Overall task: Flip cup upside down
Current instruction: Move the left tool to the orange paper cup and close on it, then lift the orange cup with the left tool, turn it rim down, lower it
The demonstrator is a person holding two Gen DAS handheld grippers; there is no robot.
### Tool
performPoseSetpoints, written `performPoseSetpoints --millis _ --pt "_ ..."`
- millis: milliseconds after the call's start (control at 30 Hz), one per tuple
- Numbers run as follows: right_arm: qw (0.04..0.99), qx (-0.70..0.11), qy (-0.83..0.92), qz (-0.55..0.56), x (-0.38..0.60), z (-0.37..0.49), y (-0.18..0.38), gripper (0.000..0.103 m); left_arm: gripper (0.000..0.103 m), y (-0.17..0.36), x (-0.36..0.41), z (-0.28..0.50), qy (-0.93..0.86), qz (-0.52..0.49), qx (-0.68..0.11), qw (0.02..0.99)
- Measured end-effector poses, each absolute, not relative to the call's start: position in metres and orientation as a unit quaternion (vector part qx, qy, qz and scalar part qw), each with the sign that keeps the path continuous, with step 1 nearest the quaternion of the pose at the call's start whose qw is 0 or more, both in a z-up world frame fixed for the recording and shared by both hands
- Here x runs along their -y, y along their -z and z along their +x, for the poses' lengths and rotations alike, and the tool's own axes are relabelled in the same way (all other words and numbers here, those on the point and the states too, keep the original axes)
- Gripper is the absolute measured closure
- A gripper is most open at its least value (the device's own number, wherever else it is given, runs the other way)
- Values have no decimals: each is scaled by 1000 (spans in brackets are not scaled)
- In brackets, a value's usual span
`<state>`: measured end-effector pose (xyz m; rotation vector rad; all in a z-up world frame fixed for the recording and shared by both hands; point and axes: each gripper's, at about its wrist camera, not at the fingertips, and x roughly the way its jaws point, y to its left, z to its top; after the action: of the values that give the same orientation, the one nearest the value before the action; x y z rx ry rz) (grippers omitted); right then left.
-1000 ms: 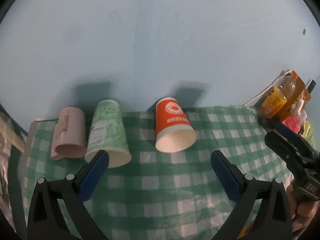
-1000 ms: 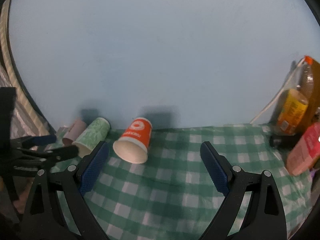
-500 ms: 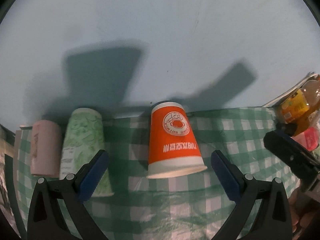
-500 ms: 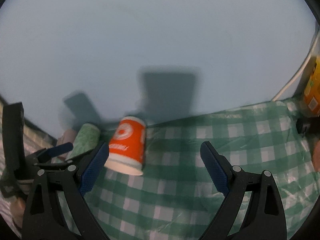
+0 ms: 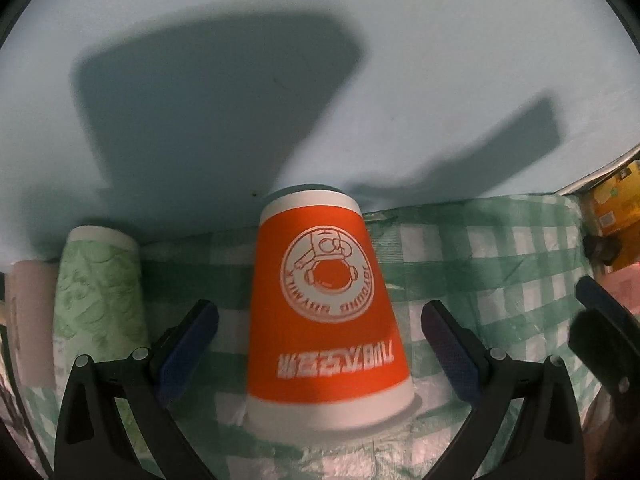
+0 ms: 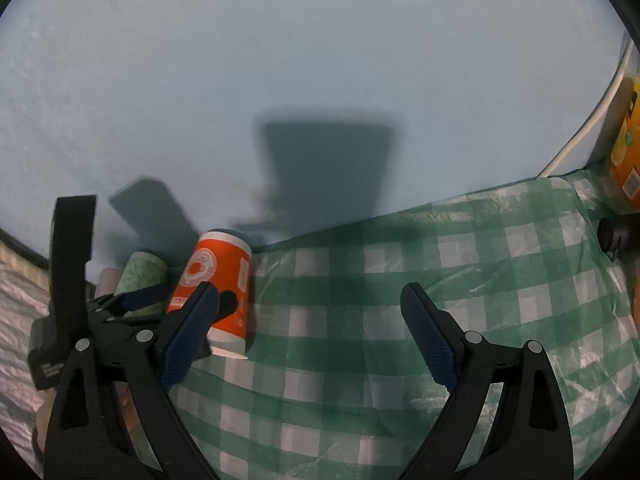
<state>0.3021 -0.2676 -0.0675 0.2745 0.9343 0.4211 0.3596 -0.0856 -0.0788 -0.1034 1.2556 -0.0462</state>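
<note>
An orange paper cup (image 5: 324, 316) with a white logo stands mouth-down on the green checked cloth (image 5: 492, 264), close to the blue wall. My left gripper (image 5: 316, 344) is open, with one blue finger on each side of the cup and a gap to both. In the right wrist view the orange cup (image 6: 216, 284) is at the left, with the left gripper (image 6: 180, 300) around it. My right gripper (image 6: 312, 336) is open and empty over bare cloth (image 6: 400, 264), to the right of the cup.
A green patterned cup (image 5: 96, 300) and a pink cup (image 5: 28, 320) stand to the left of the orange one. An orange drink bottle (image 6: 626, 152) and a dark small object (image 6: 616, 234) sit at the right edge. The wall is just behind the cups.
My left gripper has moved forward, and the orange cup now sits between its open fingers. My right gripper has also moved closer and lower over the cloth.
</note>
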Motion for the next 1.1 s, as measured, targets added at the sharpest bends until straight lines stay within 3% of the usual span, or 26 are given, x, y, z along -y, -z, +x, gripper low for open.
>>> performPoseSetpoints --millis 133,200,267,633,1100 --pt "860 -449 -199 135 268 301 71 11 3 86 87 366 32 -53 -596 800" --pt "859 -451 -200 134 267 298 72 11 18 91 88 370 34 -47 -606 793" --pt "859 -452 -203 130 265 297 74 11 24 96 84 372 33 -42 -615 786" --pt "861 -443 -211 134 263 289 70 11 26 63 60 345 65 -47 -581 810" --pt "860 -419 -251 150 263 231 55 11 26 11 30 229 125 -79 -545 825"
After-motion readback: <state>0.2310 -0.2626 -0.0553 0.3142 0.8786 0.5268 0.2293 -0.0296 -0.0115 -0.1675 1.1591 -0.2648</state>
